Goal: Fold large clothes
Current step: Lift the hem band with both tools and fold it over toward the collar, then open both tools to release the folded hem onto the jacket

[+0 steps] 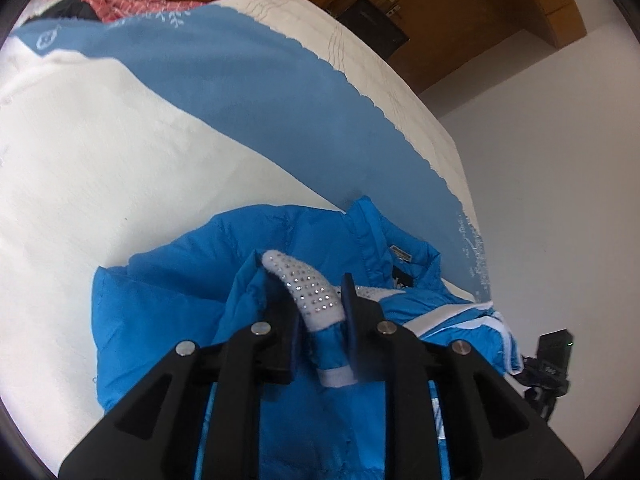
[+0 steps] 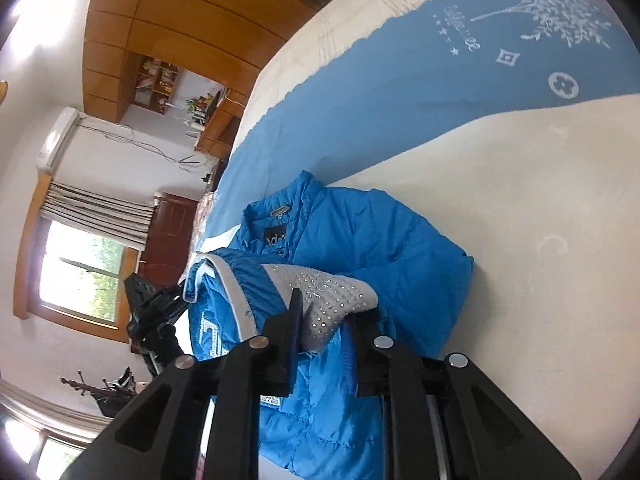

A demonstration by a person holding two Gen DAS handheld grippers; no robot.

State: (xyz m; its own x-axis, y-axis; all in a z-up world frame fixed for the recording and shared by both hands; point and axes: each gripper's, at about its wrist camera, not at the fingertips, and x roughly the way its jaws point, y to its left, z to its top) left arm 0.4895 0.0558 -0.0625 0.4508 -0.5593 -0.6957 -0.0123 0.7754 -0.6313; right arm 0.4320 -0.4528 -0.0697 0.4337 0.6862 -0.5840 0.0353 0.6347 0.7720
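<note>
A bright blue padded jacket [image 1: 160,292] with white stripes lies on the bed, collar and label away from me; it also shows in the right wrist view [image 2: 372,240]. A white panel studded with rhinestones [image 1: 308,284] is part of it. My left gripper [image 1: 320,292] is shut on this studded edge of the jacket. My right gripper [image 2: 326,312] is shut on the same studded panel [image 2: 332,292] and the blue fabric under it. Both hold the fabric slightly lifted over the jacket's body.
The bed [image 1: 100,160] has a white and blue cover [image 2: 400,80]. A pile of red and dark clothes [image 1: 108,4] lies at its far end. A black tripod with a camera [image 1: 548,364] stands beside the bed; it also shows in the right wrist view [image 2: 152,312]. Wooden wardrobe [image 2: 180,20] and window [image 2: 84,276] behind.
</note>
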